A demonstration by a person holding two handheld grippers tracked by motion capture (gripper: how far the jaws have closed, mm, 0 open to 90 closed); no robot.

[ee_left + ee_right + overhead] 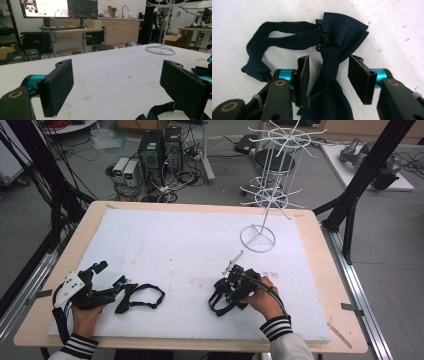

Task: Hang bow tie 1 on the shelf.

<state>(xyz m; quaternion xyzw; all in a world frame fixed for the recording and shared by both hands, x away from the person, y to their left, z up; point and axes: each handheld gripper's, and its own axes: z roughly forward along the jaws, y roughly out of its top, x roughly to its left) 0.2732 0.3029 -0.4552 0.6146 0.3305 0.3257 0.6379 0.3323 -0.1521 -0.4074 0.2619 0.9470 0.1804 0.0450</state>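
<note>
Right gripper (328,77) seen lower centre of right gripper view, jaws spread either side of dark bow tie (332,75), knot between pads, not pinched. Strap looped toward upper left. In high view, second bow tie (140,296) laid lower left on white board (190,245), just beside left gripper (107,277), jaws spread wide.

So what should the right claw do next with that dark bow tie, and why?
Probably close the right claw the rest of the way. Its jaws straddle the knot of the bow tie on the white table, with gaps on both sides, so nothing is gripped yet.
</note>
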